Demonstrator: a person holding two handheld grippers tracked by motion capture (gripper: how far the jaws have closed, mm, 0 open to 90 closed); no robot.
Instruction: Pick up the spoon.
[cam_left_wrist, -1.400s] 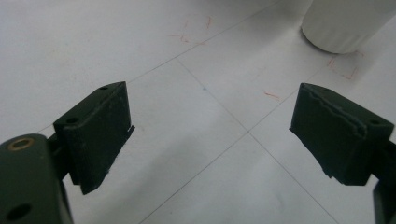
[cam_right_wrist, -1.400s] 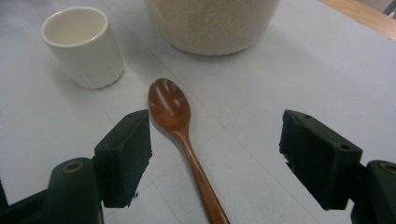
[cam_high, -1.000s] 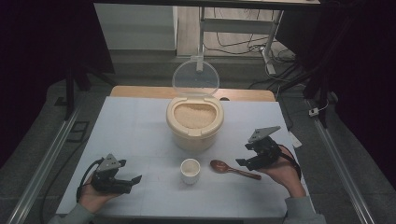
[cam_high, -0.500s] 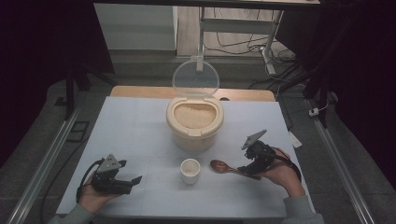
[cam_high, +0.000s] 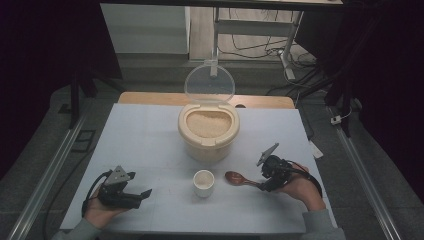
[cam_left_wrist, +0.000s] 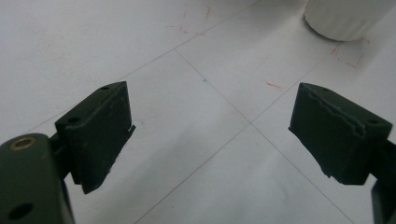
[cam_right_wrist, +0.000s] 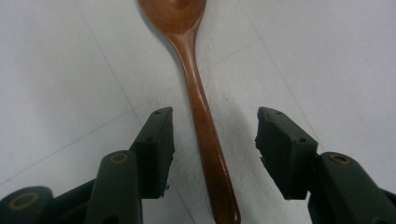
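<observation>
A brown wooden spoon (cam_high: 239, 179) lies flat on the white table, bowl toward a small white cup (cam_high: 203, 182). My right gripper (cam_high: 262, 186) is low over the spoon's handle (cam_right_wrist: 205, 121), which runs between the two pads without either touching it. Its jaws have just been closing and stand open around the handle. My left gripper (cam_high: 145, 193) rests on the table at the front left, open, with bare tabletop between its pads (cam_left_wrist: 100, 130). The cup's base (cam_left_wrist: 345, 18) is at the far right of the left gripper view.
A beige rice container (cam_high: 208, 131) full of rice stands mid-table behind the cup, its clear lid (cam_high: 209, 82) raised upright. The white table sheet (cam_high: 145, 135) ends close in front of both hands. Metal rails run along each side.
My right gripper has come down toward the table onto the spoon's handle, and its jaws have narrowed around it. The left gripper has stayed where it was.
</observation>
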